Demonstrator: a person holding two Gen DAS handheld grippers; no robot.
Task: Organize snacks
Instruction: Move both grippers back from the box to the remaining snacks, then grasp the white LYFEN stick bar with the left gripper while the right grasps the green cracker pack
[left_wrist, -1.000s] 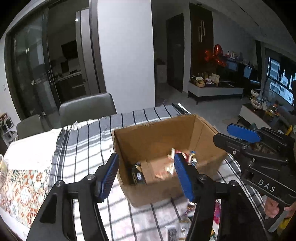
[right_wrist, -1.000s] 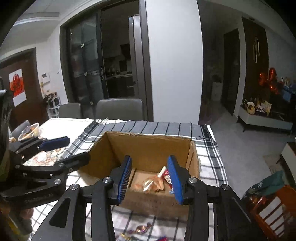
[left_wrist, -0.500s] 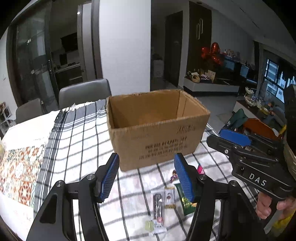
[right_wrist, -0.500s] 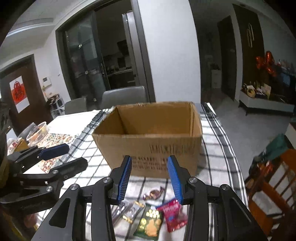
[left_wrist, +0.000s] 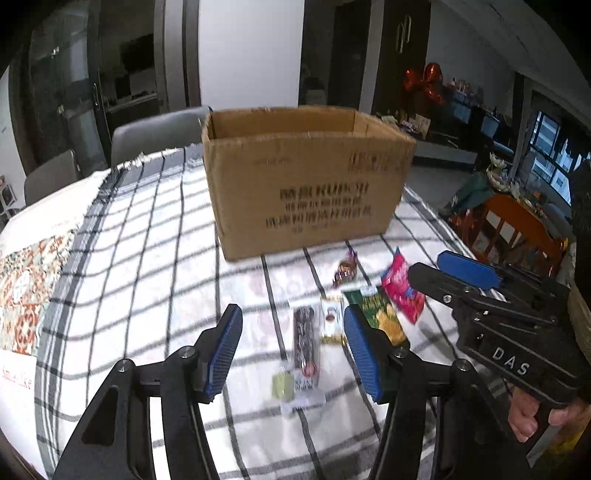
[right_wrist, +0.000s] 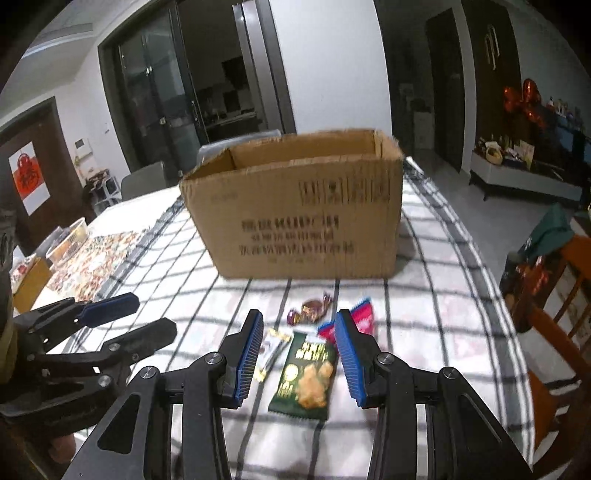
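Evidently the cardboard box (left_wrist: 306, 177) sat open-topped mid-counter (left_wrist: 147, 258) as the drop spot, w/ snacks loose in front. Green chip packet (right_wrist: 306, 373) lay flat, glossy, btwn the right gripper's (right_wrist: 301, 360) parted, empty pads. Left gripper (left_wrist: 291, 350), closing, framed a dark bar wrapper (left_wrist: 304, 338), not touching.

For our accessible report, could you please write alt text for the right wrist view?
An empty right hand-held gripper hovers open above a green snack packet on a checked tablecloth. A cardboard box stands behind; the left hand-held gripper is alongside.
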